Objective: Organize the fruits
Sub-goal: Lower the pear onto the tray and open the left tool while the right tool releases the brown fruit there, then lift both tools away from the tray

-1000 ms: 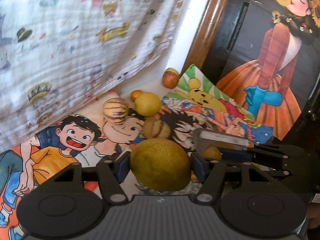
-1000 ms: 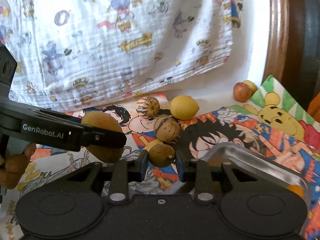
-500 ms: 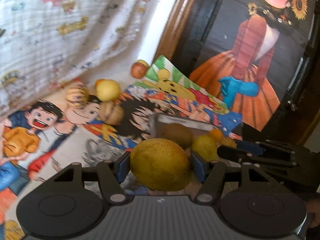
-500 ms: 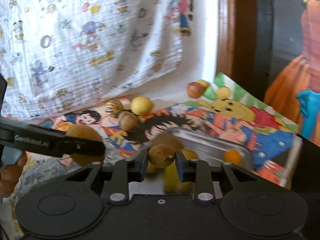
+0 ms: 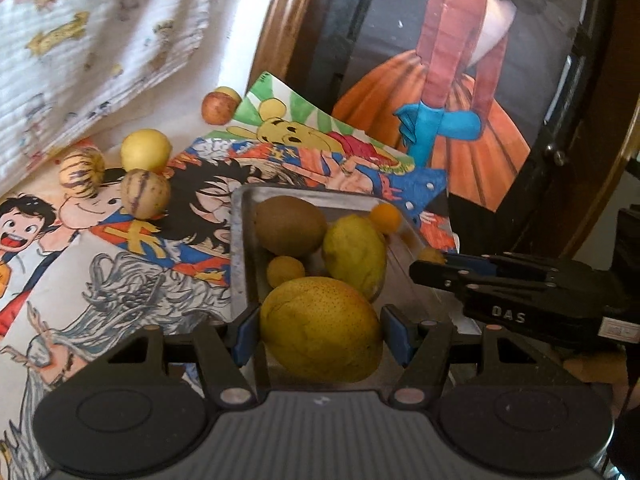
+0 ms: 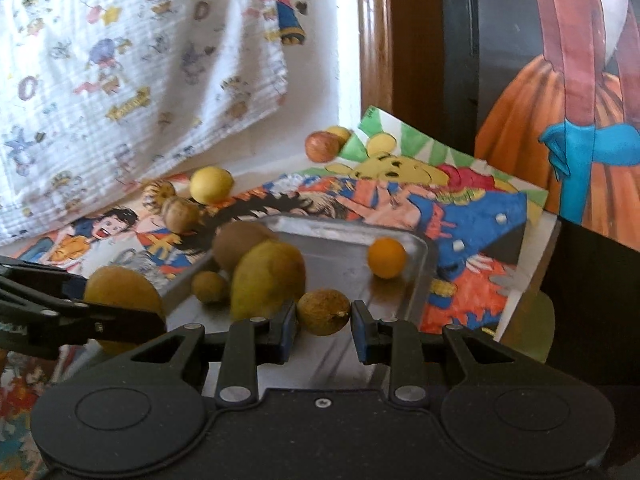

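My left gripper (image 5: 320, 334) is shut on a large yellow pear (image 5: 316, 316) and holds it over the near end of a metal tray (image 5: 238, 216). In the tray lie a kiwi (image 5: 290, 224), a yellow-green mango (image 5: 354, 254), a small orange (image 5: 386, 218) and a small brown fruit (image 5: 285, 270). My right gripper (image 6: 323, 314) is shut on a small brown round fruit (image 6: 323, 310) above the tray's near edge (image 6: 420, 276). The left gripper (image 6: 96, 320) with the pear (image 6: 120, 292) shows at the left of the right wrist view.
Loose on the cartoon-print cloth left of the tray are two striped melons (image 5: 82, 168) (image 5: 145, 194), a yellow round fruit (image 5: 146, 150) and a reddish apple (image 5: 218, 107). A patterned white cloth (image 6: 120, 60) hangs behind. A wooden frame (image 5: 276, 28) and a painted panel (image 5: 460, 60) stand at the back right.
Both grippers have swung to the right with their fruits, from over the cartoon cloth to above the tray. Neither grip has changed.
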A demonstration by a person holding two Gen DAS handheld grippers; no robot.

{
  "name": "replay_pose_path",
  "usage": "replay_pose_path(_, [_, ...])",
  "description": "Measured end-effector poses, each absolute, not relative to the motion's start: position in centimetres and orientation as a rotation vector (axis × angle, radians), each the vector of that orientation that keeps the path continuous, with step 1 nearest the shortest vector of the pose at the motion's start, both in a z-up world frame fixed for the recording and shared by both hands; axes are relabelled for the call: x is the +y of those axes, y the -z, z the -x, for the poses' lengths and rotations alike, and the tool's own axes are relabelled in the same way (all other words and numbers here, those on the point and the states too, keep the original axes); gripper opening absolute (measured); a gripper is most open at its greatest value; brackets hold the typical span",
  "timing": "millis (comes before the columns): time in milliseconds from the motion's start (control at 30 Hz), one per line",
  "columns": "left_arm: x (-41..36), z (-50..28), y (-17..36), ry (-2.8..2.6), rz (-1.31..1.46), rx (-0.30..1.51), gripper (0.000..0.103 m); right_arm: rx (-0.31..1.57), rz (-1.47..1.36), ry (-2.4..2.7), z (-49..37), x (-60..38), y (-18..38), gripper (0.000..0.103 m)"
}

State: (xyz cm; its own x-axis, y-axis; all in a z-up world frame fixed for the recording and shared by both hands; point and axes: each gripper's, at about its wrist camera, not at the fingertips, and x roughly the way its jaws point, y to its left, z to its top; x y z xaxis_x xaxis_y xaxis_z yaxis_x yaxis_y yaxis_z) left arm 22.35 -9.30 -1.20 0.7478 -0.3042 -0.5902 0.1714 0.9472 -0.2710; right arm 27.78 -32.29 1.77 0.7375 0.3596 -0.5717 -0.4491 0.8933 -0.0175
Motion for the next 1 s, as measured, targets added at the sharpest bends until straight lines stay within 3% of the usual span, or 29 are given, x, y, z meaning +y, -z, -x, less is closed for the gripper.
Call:
replay_pose_path(800, [-9.3, -24.6, 2.9, 0.276, 0.226, 0.708, 0.068, 0.592, 0.188, -0.439, -29.0, -32.3, 0.5, 0.032])
replay_pose_path(1000, [-8.8, -24.2, 2.5, 0.277, 0.263, 0.711, 0.073, 0.588, 0.184, -0.42, -28.3, -32.5, 0.0, 0.039])
